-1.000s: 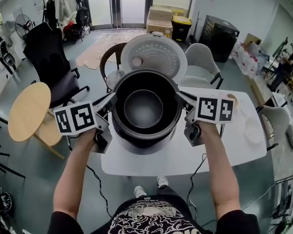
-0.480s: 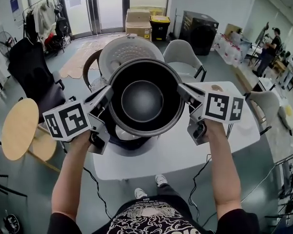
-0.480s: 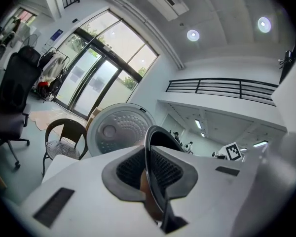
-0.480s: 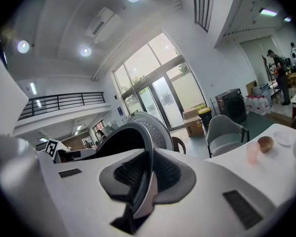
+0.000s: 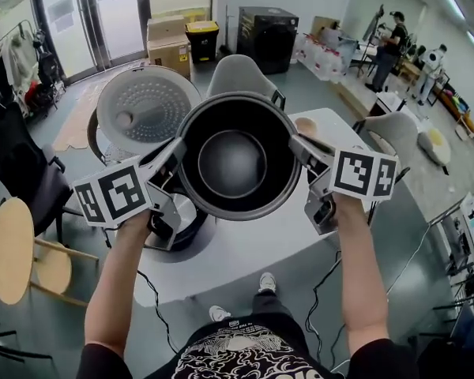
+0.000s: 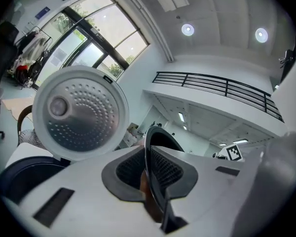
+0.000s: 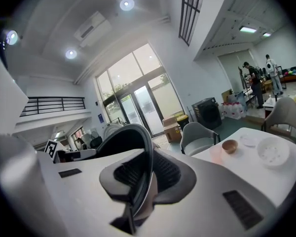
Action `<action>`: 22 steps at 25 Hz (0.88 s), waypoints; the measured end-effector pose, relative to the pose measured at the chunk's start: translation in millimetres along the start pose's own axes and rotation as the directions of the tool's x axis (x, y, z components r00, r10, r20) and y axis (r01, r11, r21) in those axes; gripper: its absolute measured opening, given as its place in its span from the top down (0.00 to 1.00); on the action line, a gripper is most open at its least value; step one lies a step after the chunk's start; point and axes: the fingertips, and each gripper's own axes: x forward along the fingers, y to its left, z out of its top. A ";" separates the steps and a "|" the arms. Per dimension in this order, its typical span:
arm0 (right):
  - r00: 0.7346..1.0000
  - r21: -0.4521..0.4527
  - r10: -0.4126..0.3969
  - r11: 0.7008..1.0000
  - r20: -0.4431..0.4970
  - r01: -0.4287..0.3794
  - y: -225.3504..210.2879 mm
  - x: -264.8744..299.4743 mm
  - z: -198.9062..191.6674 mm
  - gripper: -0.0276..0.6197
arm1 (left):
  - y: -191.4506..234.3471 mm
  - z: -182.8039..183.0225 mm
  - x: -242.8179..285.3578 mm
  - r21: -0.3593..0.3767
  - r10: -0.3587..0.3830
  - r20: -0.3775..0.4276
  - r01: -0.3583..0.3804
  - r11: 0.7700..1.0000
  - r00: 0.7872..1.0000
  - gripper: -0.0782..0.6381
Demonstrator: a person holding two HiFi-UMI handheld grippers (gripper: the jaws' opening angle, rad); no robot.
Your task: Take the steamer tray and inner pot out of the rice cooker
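Observation:
The dark inner pot (image 5: 235,164) hangs in the air above the white table (image 5: 253,247), empty and upright. My left gripper (image 5: 178,150) is shut on its left rim and my right gripper (image 5: 294,144) is shut on its right rim. In the left gripper view the thin rim (image 6: 153,147) runs between the ribbed pads of the left gripper (image 6: 150,174). The right gripper view shows the rim (image 7: 140,137) pinched the same way by the right gripper (image 7: 145,181). The rice cooker (image 5: 182,215) stands below left, its lid (image 5: 146,109) open.
A small brown bowl (image 7: 230,145) and a white round dish (image 7: 273,152) lie on the table's right part. Grey chairs (image 5: 241,76) (image 5: 395,136) stand behind and to the right. A round wooden table (image 5: 12,247) and a black office chair (image 5: 16,172) are at the left.
Both grippers have lifted the pot out of the cooker and carried it rightward. The cooker and its lid now lie to the pot's left instead of under it.

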 end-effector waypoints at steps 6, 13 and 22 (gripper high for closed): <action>0.995 0.051 -0.097 0.994 0.022 0.096 -90.6 -59.8 1.8 0.86 | -55.0 -51.0 78.5 -0.019 -0.057 -0.078 0.056 0.998 0.995 0.83; 0.988 0.121 -0.155 0.980 -0.008 0.155 -282.2 -125.0 34.6 0.86 | -147.7 -126.5 248.6 -0.032 -0.050 -0.160 0.046 0.998 0.986 0.83; 0.974 0.199 -0.182 0.958 -0.133 0.207 -407.6 -84.7 -20.1 0.86 | -103.7 -218.9 348.2 -0.098 0.018 -0.274 -0.047 0.994 0.962 0.83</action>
